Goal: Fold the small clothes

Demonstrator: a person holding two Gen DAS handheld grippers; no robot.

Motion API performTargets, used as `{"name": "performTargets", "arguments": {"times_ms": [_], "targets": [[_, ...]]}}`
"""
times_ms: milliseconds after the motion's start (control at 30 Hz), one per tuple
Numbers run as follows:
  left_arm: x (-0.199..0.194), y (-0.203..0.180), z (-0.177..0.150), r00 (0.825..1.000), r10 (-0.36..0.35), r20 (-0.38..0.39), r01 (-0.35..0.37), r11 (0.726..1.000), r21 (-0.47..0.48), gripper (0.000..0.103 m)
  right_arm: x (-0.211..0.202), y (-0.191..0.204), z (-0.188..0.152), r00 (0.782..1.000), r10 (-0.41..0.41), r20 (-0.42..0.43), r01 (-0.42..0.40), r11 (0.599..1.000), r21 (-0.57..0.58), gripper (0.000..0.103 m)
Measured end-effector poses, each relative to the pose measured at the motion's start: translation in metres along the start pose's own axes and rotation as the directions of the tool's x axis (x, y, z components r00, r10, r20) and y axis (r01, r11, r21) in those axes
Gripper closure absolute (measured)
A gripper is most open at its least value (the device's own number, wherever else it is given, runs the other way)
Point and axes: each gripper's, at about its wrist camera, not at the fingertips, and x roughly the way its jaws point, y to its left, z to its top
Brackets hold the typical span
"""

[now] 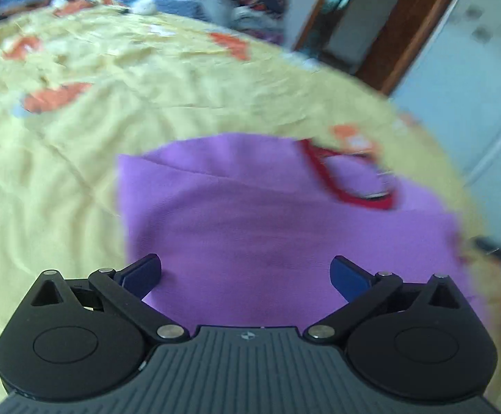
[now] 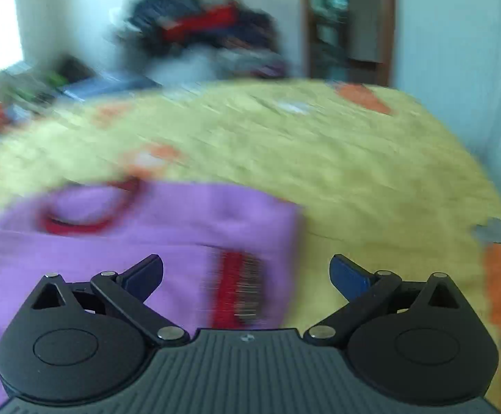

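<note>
A small purple garment with a red neckline lies flat on the yellow bedsheet. My left gripper hovers over its near part, jaws wide open, nothing between the blue fingers. In the right wrist view the same purple garment lies to the left, its red collar at the far side and a red cuff near the right edge. My right gripper stands open over that edge, holding nothing. This view is blurred by motion.
The yellow sheet has orange patches. A heap of dark and red clothes is piled beyond the bed. A wooden door frame stands at the far right. A white wall borders the bed's right side.
</note>
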Motion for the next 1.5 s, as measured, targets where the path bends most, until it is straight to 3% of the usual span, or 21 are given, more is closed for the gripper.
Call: {"name": "performTargets", "arguments": {"times_ms": [33,100,167,267,333,433,567,700,767,833,867,900,933,1000,1100,1133,1167,1233,1333,1400,1500], "targets": [[-0.002,-0.004,-0.004,0.999,-0.046,0.004,0.046,0.999,-0.007,0.000,0.002,0.007,-0.003,0.999,0.053,-0.011,-0.053,0.999,-0.001,0.000],[0.006,-0.010,-0.008,0.999,-0.038,-0.037,0.038,0.999,0.005,0.000,0.019,0.022,-0.013,0.992,0.100,-0.076,-0.102,0.995,-0.018,0.000],[0.019,-0.015,-0.014,0.998,-0.004,-0.064,0.008,0.998,0.057,0.000,0.043,0.033,-0.025,0.991,0.012,-0.136,-0.028,0.994,-0.110,0.000],[0.015,-0.019,-0.014,0.997,0.026,-0.073,-0.018,0.995,0.103,0.000,0.038,0.050,-0.033,0.988,-0.130,-0.086,0.102,0.956,-0.274,0.000],[-0.001,-0.015,-0.015,0.995,0.075,-0.064,-0.070,0.994,0.087,0.000,0.023,0.046,-0.033,0.980,-0.179,-0.092,0.151,0.956,-0.251,0.000],[-0.033,-0.008,-0.028,0.998,0.018,-0.058,-0.015,0.998,0.057,0.000,-0.017,0.032,-0.046,0.982,-0.171,-0.074,0.153,0.967,-0.205,0.000],[-0.065,-0.001,-0.069,0.992,0.011,-0.122,-0.013,1.000,-0.010,0.000,-0.065,0.015,-0.083,0.995,-0.079,-0.068,0.074,0.994,-0.081,0.000],[-0.065,0.001,-0.099,0.990,0.020,-0.138,-0.026,0.999,-0.043,0.001,-0.073,0.017,-0.107,0.992,-0.063,-0.105,0.060,0.998,-0.028,0.000],[-0.066,-0.002,-0.101,0.995,0.019,-0.102,-0.025,0.998,-0.061,0.008,-0.072,0.016,-0.113,0.996,-0.011,-0.091,0.013,1.000,0.015,0.000],[-0.062,-0.005,-0.100,0.994,-0.019,-0.109,0.011,0.997,-0.079,0.069,-0.074,0.018,-0.114,0.997,0.012,-0.073,-0.009,0.999,0.032,0.001],[-0.059,-0.006,-0.099,0.993,-0.013,-0.119,0.003,0.997,-0.083,0.074,-0.072,0.021,-0.114,0.998,0.003,-0.069,-0.002,1.000,0.021,0.004],[-0.059,-0.005,-0.099,0.994,-0.021,-0.110,0.013,0.997,-0.081,0.077,-0.071,0.023,-0.112,0.998,-0.002,-0.057,0.004,1.000,0.018,0.019],[-0.057,-0.004,-0.099,0.993,-0.036,-0.113,0.026,0.996,-0.087,0.080,-0.070,0.022,-0.112,0.998,-0.030,-0.050,0.031,0.999,0.021,0.043],[-0.059,0.005,-0.098,0.991,-0.060,-0.117,0.045,0.992,-0.120,0.088,-0.076,0.012,-0.109,0.999,-0.021,-0.042,0.023,0.997,0.068,0.064],[-0.063,0.019,-0.101,0.989,-0.091,-0.114,0.074,0.986,-0.150,0.093,-0.072,-0.001,-0.110,0.998,0.036,-0.051,-0.030,0.993,0.110,0.075],[-0.064,0.024,-0.103,0.988,-0.101,-0.117,0.082,0.983,-0.162,0.094,-0.070,-0.002,-0.111,0.995,0.083,-0.055,-0.076,0.989,0.123,0.097],[-0.065,0.029,-0.103,0.987,-0.104,-0.119,0.084,0.982,-0.168,0.094,-0.070,0.000,-0.112,0.994,0.097,-0.054,-0.090,0.990,0.109,0.097],[-0.070,0.038,-0.103,0.987,-0.099,-0.124,0.078,0.984,-0.160,0.095,-0.075,0.019,-0.113,0.999,0.003,-0.034,-0.006,0.996,-0.094,0.098],[-0.086,0.050,-0.102,0.993,-0.004,-0.120,-0.003,0.999,-0.053,0.093,-0.079,0.034,-0.117,0.988,-0.152,0.008,0.147,0.942,-0.300,0.100],[-0.093,0.064,-0.104,0.992,0.005,-0.122,-0.011,0.999,-0.047,0.091,-0.078,0.016,-0.119,0.976,-0.219,0.008,0.212,0.938,-0.275,0.100],[-0.109,0.068,-0.107,0.991,0.063,-0.118,-0.066,0.998,-0.025,0.101,-0.102,-0.012,-0.115,0.994,-0.107,-0.029,0.105,0.992,-0.070,0.096]]}}
